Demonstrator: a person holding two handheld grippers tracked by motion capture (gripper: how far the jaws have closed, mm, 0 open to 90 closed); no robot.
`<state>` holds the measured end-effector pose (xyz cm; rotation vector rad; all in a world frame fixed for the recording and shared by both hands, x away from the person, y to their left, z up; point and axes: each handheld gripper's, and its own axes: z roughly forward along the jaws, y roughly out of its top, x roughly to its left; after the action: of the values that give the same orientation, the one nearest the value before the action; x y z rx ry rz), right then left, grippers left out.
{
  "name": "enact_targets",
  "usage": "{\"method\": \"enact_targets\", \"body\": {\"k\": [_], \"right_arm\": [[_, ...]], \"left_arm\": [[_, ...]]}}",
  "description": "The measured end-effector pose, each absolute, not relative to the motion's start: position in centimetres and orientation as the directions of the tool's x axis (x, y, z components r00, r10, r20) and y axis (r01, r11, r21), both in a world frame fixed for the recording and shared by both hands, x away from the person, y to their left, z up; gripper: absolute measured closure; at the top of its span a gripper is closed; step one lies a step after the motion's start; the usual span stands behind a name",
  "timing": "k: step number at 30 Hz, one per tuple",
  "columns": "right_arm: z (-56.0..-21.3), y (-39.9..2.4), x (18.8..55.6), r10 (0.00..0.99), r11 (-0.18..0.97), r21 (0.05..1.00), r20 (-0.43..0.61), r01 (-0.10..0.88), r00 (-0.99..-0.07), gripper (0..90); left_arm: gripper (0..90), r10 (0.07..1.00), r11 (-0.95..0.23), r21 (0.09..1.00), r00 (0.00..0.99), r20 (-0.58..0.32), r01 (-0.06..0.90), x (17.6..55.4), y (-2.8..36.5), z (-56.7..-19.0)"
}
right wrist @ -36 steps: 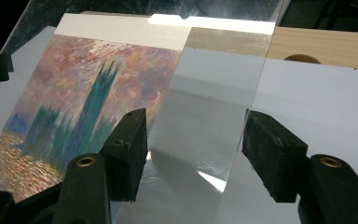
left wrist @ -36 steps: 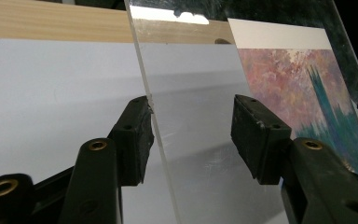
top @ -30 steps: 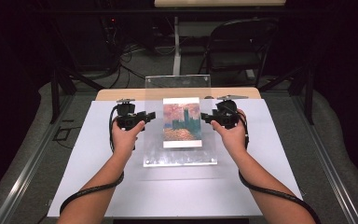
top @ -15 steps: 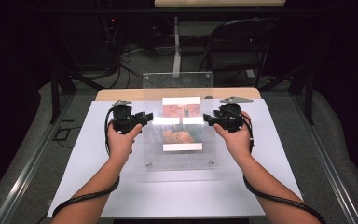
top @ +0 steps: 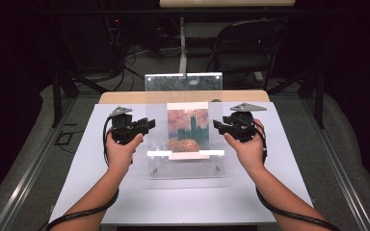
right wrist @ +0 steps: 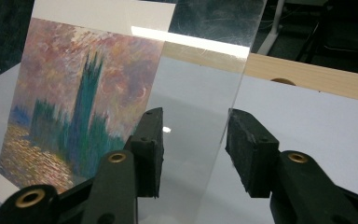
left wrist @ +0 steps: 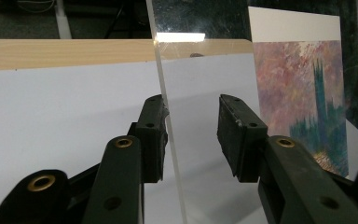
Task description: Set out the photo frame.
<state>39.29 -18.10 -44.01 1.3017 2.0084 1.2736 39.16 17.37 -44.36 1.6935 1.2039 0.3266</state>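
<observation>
At mid-bench, seen from the high view, a clear acrylic panel (top: 157,144) stands tilted up on its lower edge, w/ a print (top: 188,129) of a tower at sunset showing at its middle. The person's hands come in from below, one each side. The L tongs (top: 149,126) straddle the panel's left edge and the R tongs (top: 218,125) its right edge, both approx halfway up. A 2nd clear panel (top: 183,82) stands at the far edge of the white bench (top: 270,192), well apart.

Tongs state: both pairs have just been closing, w/ the panel edge between the jaws. In the left gripper view the edge lies against one pad while the other pad stands apart. In the right gripper view the edge sits near one pad w/ a gap to the other. So neither pair clamps yet; both are part open around the panel.

The step in hand looks like gripping both side edges to lift or carry the panel. To do it well:
- close both pairs evenly, so the sheet isn't pushed over from one side
- seat the pads well onto the edge, since slick acrylic may slip from a tip grip
- keep both hands level to avoid twisting
- stay off the print
</observation>
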Motion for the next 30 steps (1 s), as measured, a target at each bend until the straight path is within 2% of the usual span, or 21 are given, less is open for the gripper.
{"method": "enact_targets", "body": {"k": [10, 30], "right_arm": [[-43.4, -18.5, 37.1, 0.868, 0.174, 0.879, 0.076, 0.444, -0.490, 62.5], [-43.0, -19.2, 33.2, 0.861, 0.142, 0.903, 0.089, 0.406, -0.500, 71.4]], "left_arm": [[65.3, 0.835, -0.040, 0.851, 0.485, -0.260, 0.524, 36.9, 17.3, -43.8], [71.1, 0.814, -0.043, 0.875, 0.524, -0.249, 0.482, 33.3, 17.9, -43.4]]}}
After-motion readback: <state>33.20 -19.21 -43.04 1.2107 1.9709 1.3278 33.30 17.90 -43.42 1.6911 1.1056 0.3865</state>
